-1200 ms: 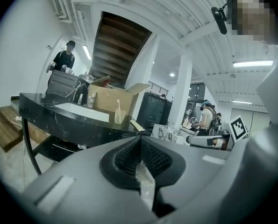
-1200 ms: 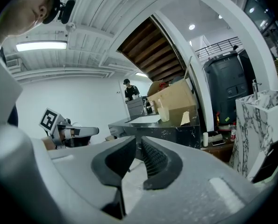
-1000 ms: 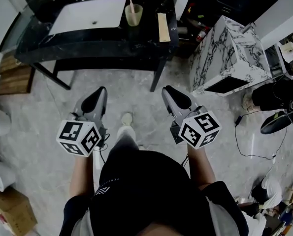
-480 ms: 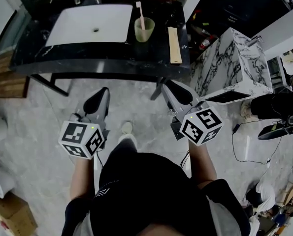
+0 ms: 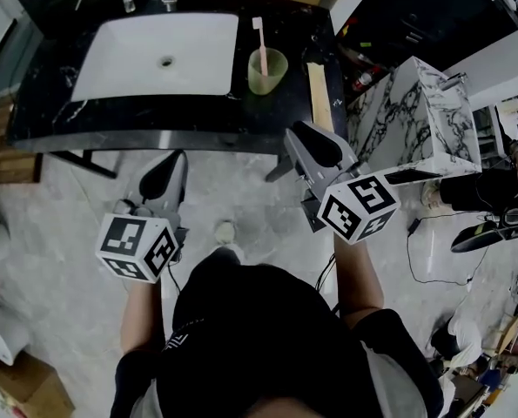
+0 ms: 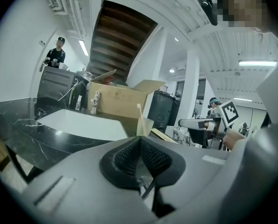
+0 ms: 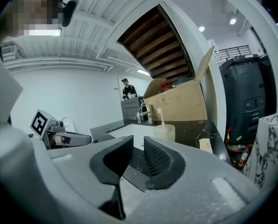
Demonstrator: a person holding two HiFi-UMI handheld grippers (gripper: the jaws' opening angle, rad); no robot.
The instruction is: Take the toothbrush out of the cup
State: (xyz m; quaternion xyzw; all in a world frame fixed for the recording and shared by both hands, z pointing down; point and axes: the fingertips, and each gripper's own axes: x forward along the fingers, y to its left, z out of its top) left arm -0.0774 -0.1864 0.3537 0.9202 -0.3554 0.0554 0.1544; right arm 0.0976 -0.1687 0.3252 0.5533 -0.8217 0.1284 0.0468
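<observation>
Nearer now, the black desk (image 5: 154,116) bears sink (image 5: 154,55), cup (image 5: 267,70) and toothbrush (image 5: 259,35) over marble floor (image 5: 58,225); left tool (image 5: 175,162) closed, right tool (image 5: 309,136) slightly apart, both empty.

Dim head view, strong fisheye distortion

Left tool (image 5: 171,162) held out low in front of the body, jaws together, nothing between them. Right tool (image 5: 306,136) sits slightly further forward, jaws a little apart, empty. Left forearm (image 5: 142,312) and right forearm (image 5: 356,275) both reach forward, tools well apart.
</observation>
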